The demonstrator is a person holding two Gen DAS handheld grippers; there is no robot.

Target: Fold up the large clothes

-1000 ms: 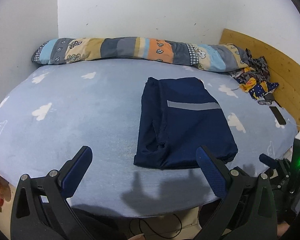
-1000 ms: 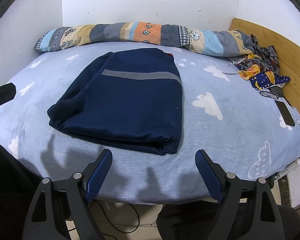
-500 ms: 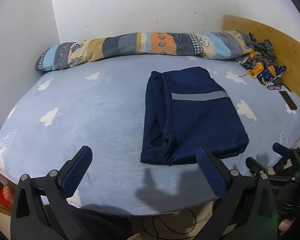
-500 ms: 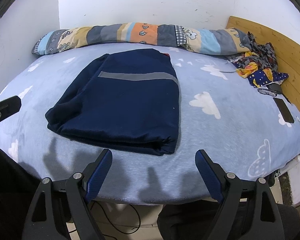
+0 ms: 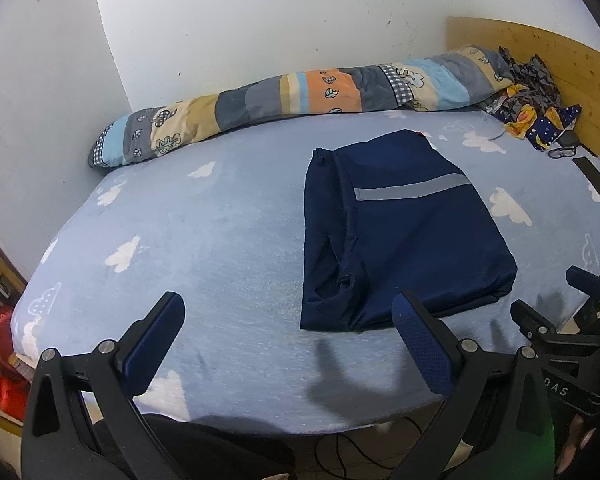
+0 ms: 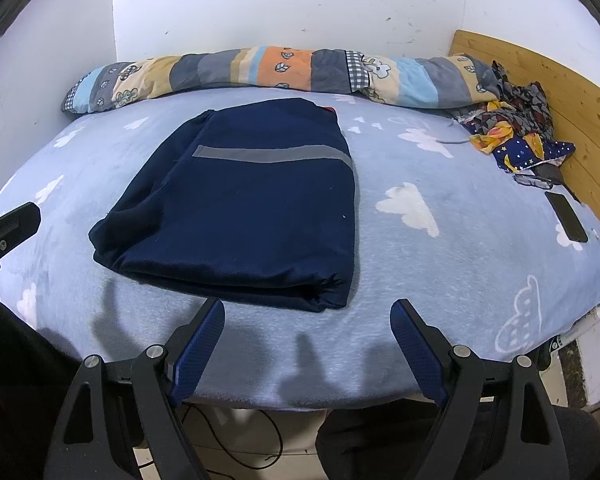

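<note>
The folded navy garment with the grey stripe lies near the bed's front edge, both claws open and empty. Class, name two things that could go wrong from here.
1. The folded navy garment with the grey stripe has thick stacked layers at its near edge; a claw pinching only the top layer could pull the fold apart.
2. The black phone and glasses lie on the pale blue cloud-print sheet to the right; sliding the garment that way might knock them.

navy garment (image 6: 240, 216), grey stripe, cloud-print sheet (image 6: 440, 264)
</note>
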